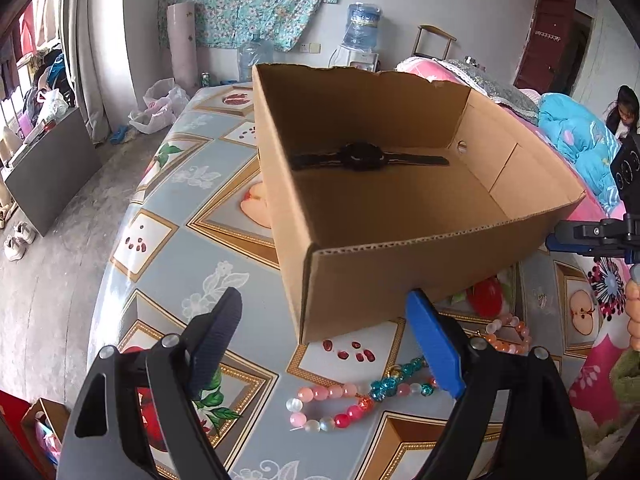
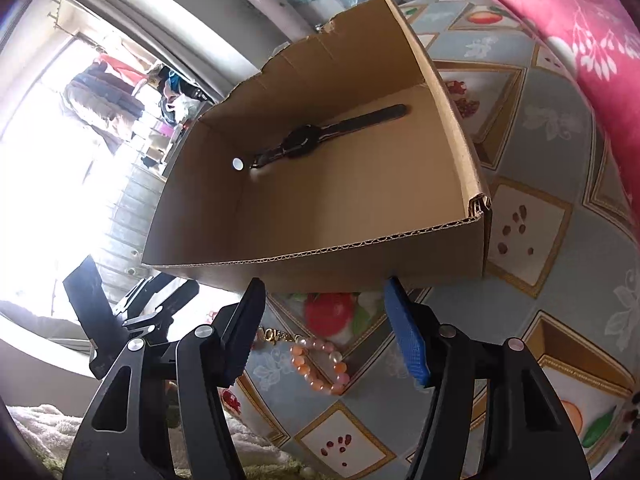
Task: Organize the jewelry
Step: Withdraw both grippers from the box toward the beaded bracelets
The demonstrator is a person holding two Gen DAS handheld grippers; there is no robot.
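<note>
An open cardboard box [image 1: 440,236] stands on the patterned tablecloth with a black watch [image 1: 364,156] lying flat inside. In front of it lie a pink, red and white bead bracelet [image 1: 328,404], a teal bead bracelet [image 1: 400,380] and an orange bead bracelet [image 1: 508,336]. My left gripper [image 1: 324,298] is open above the pink and teal beads, holding nothing. My right gripper [image 2: 325,286] is open over the orange bracelet [image 2: 320,364], its pads apart from the beads. A small gold chain [image 2: 276,336] lies beside that bracelet. The box [image 2: 320,252] and watch [image 2: 320,136] sit just beyond.
The tablecloth [image 1: 168,240] ends at a rounded edge on the left, with floor and shoes [image 1: 18,240] below. Bedding [image 1: 572,136] and a red floral quilt [image 2: 580,20] border the right side. A person [image 1: 624,112] sits far right. A water dispenser [image 1: 362,28] stands by the wall.
</note>
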